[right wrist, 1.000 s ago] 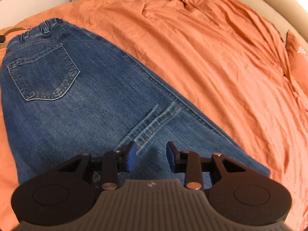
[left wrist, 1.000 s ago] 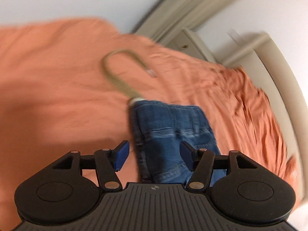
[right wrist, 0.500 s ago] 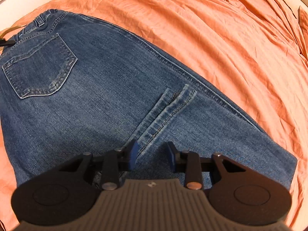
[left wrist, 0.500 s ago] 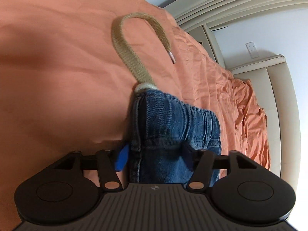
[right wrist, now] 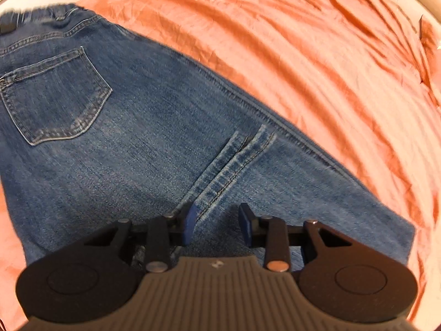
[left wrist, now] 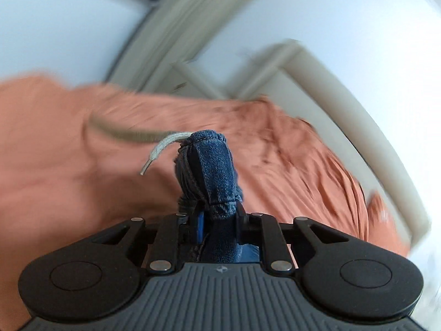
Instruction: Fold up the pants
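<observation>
Two views: your left gripper (left wrist: 217, 222) is clamped on a bunched waistband fold of the jeans (left wrist: 209, 171), which rises just ahead of its fingers, drawstring (left wrist: 162, 149) dangling left. Your right gripper (right wrist: 217, 227) hangs parted over the jeans (right wrist: 143, 138) spread flat ahead on the orange sheet (right wrist: 317, 55).

The left wrist view looks forward along the left gripper (left wrist: 217, 220), low and very near the bunched waistband of the jeans (left wrist: 209, 171), facing across the orange bedsheet (left wrist: 69, 171) toward a pale wall, blurred; the right wrist view looks steeply down past the right gripper (right wrist: 216, 226) onto the spread jeans (right wrist: 143, 138), close; both share jeans and bedsheet (right wrist: 317, 55).
</observation>
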Tool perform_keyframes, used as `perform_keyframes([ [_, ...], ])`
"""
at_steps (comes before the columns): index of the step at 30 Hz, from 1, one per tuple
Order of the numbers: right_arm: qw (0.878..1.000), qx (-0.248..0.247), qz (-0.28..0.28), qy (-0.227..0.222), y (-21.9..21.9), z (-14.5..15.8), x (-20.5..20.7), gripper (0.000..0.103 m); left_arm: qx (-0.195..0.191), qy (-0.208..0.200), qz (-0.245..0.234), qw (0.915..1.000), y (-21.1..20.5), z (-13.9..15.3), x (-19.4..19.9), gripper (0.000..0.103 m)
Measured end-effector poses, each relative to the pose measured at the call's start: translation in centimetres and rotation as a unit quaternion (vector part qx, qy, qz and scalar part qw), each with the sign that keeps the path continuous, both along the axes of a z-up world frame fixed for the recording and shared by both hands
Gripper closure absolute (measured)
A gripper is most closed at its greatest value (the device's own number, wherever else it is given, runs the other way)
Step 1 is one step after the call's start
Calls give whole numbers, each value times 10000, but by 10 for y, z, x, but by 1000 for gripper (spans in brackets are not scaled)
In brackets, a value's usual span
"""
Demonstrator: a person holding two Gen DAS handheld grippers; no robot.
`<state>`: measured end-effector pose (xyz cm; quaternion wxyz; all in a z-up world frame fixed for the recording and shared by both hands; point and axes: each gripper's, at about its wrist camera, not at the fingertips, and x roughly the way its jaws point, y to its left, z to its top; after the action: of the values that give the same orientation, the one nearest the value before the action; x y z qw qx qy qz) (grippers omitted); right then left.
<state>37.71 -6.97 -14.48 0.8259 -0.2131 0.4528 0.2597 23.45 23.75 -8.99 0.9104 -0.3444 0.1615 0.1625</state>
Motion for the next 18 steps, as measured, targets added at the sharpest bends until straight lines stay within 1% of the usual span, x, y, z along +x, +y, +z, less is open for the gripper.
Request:
perform_keyframes([
  [2,9999,103,-72,-64,-9,9,-6,70,696,-24,-440,9966,-32,17,2,82],
  [3,9997,165,-130,-85,-15,14,-9,69,1014,-26,-697,9924,-49,24,4,82],
  [4,9995,232,-199,-95,-22,18,-12,69,1297,-10,-949,9870,-66,29,6,82],
  [6,9987,350,-349,-89,-36,25,-16,69,1859,89,-1464,9716,-102,33,10,82],
  [7,9983,384,-435,-88,-44,28,-18,69,2132,168,-1720,9616,-121,33,12,82],
  [9,9973,422,-604,-70,-58,32,-22,69,2582,374,-2266,9384,-157,29,17,82],
  [11,9965,416,-716,-73,-71,34,-26,69,2978,664,-2810,9099,-193,20,21,82],
  [14,9956,331,-873,-51,-88,30,-33,68,3283,1183,-3487,8698,-234,-5,28,82],
  [16,9943,362,-1008,9,-100,28,-36,68,3420,1535,-3760,8474,-250,-24,34,81],
  [17,9935,385,-1067,44,-105,26,-38,68,3511,1664,-3809,8390,-254,-32,36,81],
  [18,9930,398,-1111,76,-109,24,-39,68,3532,1763,-3860,8337,-258,-36,36,80],
])
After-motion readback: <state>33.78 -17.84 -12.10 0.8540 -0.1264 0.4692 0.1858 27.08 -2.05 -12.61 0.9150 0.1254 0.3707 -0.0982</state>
